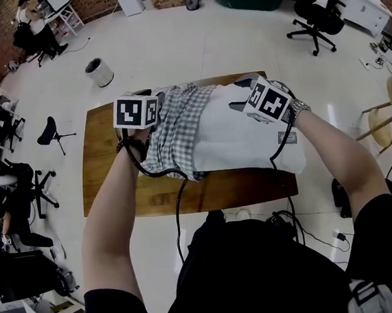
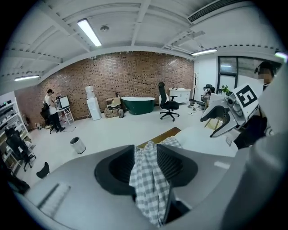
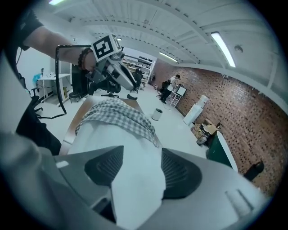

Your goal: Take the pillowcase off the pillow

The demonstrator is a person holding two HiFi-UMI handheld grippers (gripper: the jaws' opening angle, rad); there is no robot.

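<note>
A white pillow (image 1: 242,138) lies across the wooden table (image 1: 108,160), with a grey-and-white checked pillowcase (image 1: 173,124) bunched over its left end. My left gripper (image 1: 145,116) is at that end. In the left gripper view its jaws (image 2: 145,150) are shut on a fold of the checked pillowcase (image 2: 150,184), which hangs between the pads. My right gripper (image 1: 263,102) is at the pillow's far right corner. In the right gripper view its jaws (image 3: 141,155) pinch the bare white pillow (image 3: 135,179), and the pillowcase (image 3: 119,114) shows beyond it.
A round waste bin (image 1: 98,72) stands on the pale floor beyond the table's left corner. A black stool (image 1: 49,131) is at the left and an office chair (image 1: 313,12) at the far right. Cables run from both grippers toward me. A green tub (image 2: 137,104) stands by the brick wall.
</note>
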